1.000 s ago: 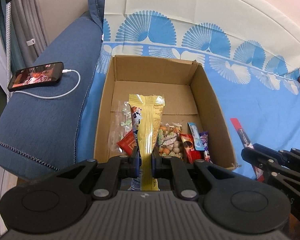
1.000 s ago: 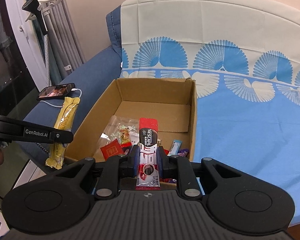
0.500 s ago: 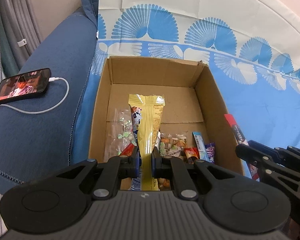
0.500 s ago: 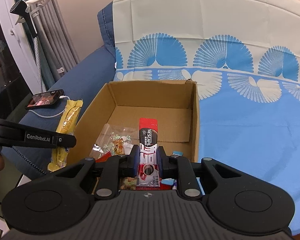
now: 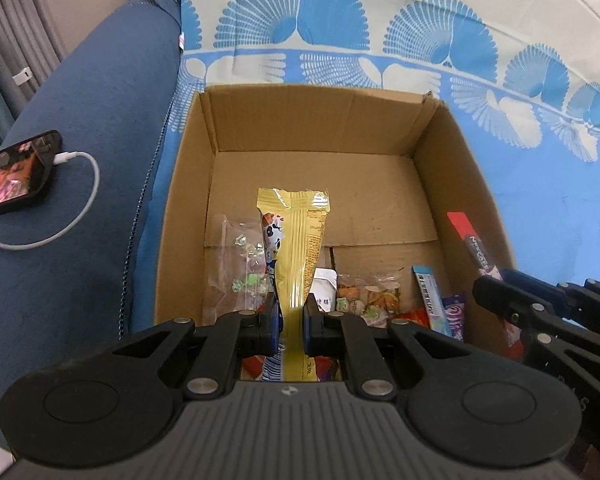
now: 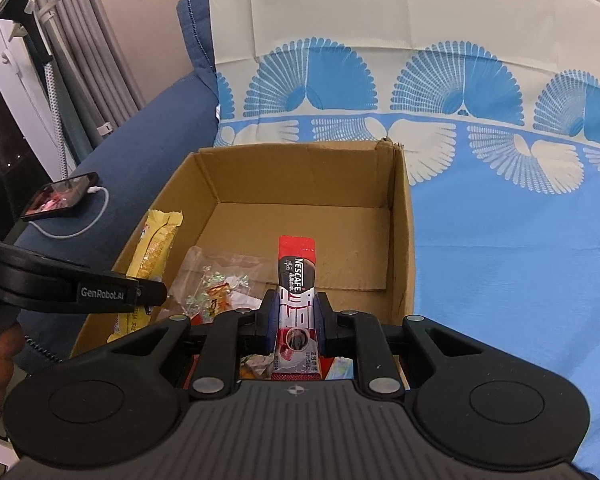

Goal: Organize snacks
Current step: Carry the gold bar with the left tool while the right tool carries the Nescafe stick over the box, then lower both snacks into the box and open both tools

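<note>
Snacks, two in hand at once: my left gripper [image 5: 291, 318] pinches a long yellow wrapper [image 5: 296, 248] low on its body, the free end standing up ahead of the fingertips; my right gripper [image 6: 295, 317] pinches a red Nescafe stick [image 6: 296, 280] the same way, printed face toward the lens

Change over the last second: both grippers have come forward over the cardboard box [image 5: 456, 152]. A second ago the yellow wrapper read outside the box's left wall in the right view; now its top sits at that wall's rim [image 6: 162, 236] and, from the left wrist, the whole packet lines up over the box floor. The box fills more of both views, so I judge both hands have closed in and dropped a little. Neither grip has altered

Beyond the left fingertips: a clear candy bag [image 5: 240, 264] just left of the wrapper, mixed small sweets [image 5: 364, 298] just right, a blue sachet [image 5: 430, 300] further right. The back half of the box floor is bare cardboard

Phone [image 5: 14, 176] on its cable lies well left of the fingers on the blue sofa arm [image 5: 80, 100], not part of this

Meaning for the task: both items look ready to drop; nothing released yet. I'd let the wrapper go first, since the two grippers are near each other over the box
</note>
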Available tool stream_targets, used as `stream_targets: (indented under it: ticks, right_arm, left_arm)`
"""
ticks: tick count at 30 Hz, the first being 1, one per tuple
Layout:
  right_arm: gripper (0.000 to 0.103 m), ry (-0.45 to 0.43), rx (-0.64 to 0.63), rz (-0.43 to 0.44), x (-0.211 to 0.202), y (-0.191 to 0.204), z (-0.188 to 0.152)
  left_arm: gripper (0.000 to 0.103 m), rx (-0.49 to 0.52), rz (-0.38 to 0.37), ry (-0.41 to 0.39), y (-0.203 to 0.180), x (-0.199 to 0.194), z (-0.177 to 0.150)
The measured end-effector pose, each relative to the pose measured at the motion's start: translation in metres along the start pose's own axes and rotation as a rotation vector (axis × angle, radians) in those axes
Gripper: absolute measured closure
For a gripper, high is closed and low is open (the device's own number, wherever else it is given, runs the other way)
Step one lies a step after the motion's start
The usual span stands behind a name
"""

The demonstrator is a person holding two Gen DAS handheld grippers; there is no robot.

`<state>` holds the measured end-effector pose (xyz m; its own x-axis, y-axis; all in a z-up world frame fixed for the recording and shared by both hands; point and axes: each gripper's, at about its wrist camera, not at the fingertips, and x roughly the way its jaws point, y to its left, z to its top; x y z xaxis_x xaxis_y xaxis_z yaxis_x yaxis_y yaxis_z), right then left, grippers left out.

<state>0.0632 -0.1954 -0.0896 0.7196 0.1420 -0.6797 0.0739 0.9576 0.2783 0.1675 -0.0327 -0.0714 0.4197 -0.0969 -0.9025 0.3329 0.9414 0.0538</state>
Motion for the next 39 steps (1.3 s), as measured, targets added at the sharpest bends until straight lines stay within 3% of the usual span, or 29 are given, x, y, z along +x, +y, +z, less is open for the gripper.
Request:
stream_targets:
  ticks: [13,15,16,17,18,19,28,39]
  right_arm:
    - [0.082,0.044,0.021,-0.019,0.039,-0.01,0.004]
    - [0.079,0.047,0.036,-0.034,0.043,-0.014,0.004]
    - [0.073,0.048,0.048,-0.04,0.045,-0.016,0.003]
    - [0.053,0.055,0.061,-0.047,0.047,-0.017,0.003]
    - [0.031,0.06,0.076,-0.059,0.047,-0.019,0.003]
    - [0.024,0.059,0.09,-0.07,0.047,-0.02,0.003]
    - [0.012,0.024,0.051,-0.066,0.003,-0.005,-0.014]
    - [0.005,-0.08,-0.033,-0.114,-0.081,0.028,-0.063]
  left_arm:
    - [0.09,0.004,0.036,0.053,0.003,0.044,0.008]
    - [0.069,-0.002,0.039,0.062,0.005,0.051,0.008]
    - [0.027,0.001,0.048,0.074,0.006,0.054,0.009]
    - [0.001,0.002,0.067,0.08,0.006,0.056,0.009]
    - [0.001,-0.005,0.091,0.058,0.006,0.054,0.008]
    - [0.0,-0.008,0.106,0.038,0.006,0.051,0.006]
    - [0.0,0.0,0.121,0.017,0.004,0.008,-0.027]
    - [0.0,0.033,0.189,-0.161,-0.013,-0.08,-0.091]
